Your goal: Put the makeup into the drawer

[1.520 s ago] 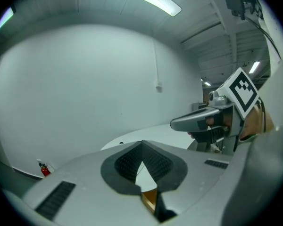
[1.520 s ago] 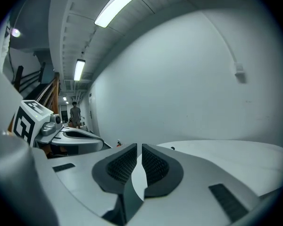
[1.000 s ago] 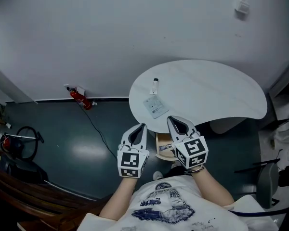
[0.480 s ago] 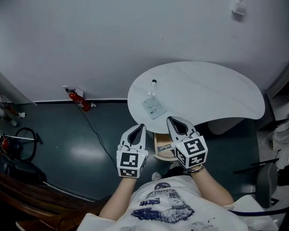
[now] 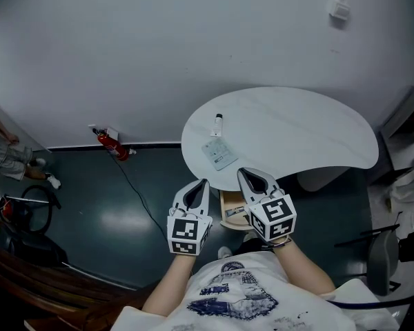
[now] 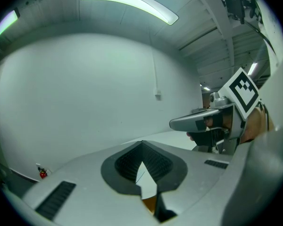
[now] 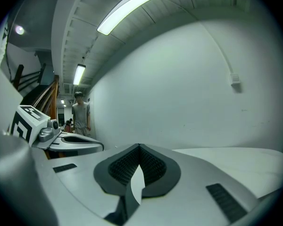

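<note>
On the white rounded table (image 5: 310, 133) lie a small white tube with a dark cap (image 5: 218, 124) and a flat pale packet (image 5: 221, 152), both near its left end. Under the table's near edge a wooden drawer (image 5: 231, 216) stands pulled out; its contents are mostly hidden. My left gripper (image 5: 205, 181) and right gripper (image 5: 242, 173) hover side by side in front of the table, either side of the drawer, apart from the makeup. Both are shut with nothing held, as the left gripper (image 6: 142, 148) and the right gripper (image 7: 139, 150) show in their own views.
A red fire extinguisher (image 5: 112, 142) stands by the wall at the left, with a cable (image 5: 138, 185) trailing across the dark floor. A chair (image 5: 381, 254) and clutter fill the right edge. A person (image 5: 7, 161) is at the far left.
Both grippers stay where they were. A person has come into view at the far left of the head view.
</note>
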Demonstrator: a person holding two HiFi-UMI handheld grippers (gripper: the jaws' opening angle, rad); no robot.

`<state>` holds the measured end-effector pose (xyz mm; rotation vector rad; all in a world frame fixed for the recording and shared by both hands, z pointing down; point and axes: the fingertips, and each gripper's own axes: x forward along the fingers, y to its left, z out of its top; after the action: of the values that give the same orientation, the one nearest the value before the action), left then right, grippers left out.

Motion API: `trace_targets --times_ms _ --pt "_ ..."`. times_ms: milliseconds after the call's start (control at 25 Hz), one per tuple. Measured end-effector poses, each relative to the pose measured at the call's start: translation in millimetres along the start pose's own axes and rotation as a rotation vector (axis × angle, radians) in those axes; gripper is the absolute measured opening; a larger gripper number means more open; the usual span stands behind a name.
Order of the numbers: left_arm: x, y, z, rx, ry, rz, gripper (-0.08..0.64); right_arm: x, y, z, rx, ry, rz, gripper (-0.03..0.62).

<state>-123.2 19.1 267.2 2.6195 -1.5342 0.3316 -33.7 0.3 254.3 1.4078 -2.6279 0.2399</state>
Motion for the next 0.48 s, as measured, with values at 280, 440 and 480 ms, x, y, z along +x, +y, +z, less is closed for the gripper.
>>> trace_targets --times_ms 280,440,480 --pt "4.9 -0.1 1.9 -0.008 -0.002 -0.005 0.046 1.7 -2.9 -0.6 0.004 0.01 0.0 0.02" --pt "8.7 1.0 -1.3 -0.017 0.005 -0.009 0.046 2.1 -6.4 -4.5 0.01 0.019 -0.011 0.02" --pt "10.3 1.5 -1.9 -0.02 0.007 -0.009 0.046 2.0 -7.9 -5.2 0.011 0.022 -0.014 0.02"
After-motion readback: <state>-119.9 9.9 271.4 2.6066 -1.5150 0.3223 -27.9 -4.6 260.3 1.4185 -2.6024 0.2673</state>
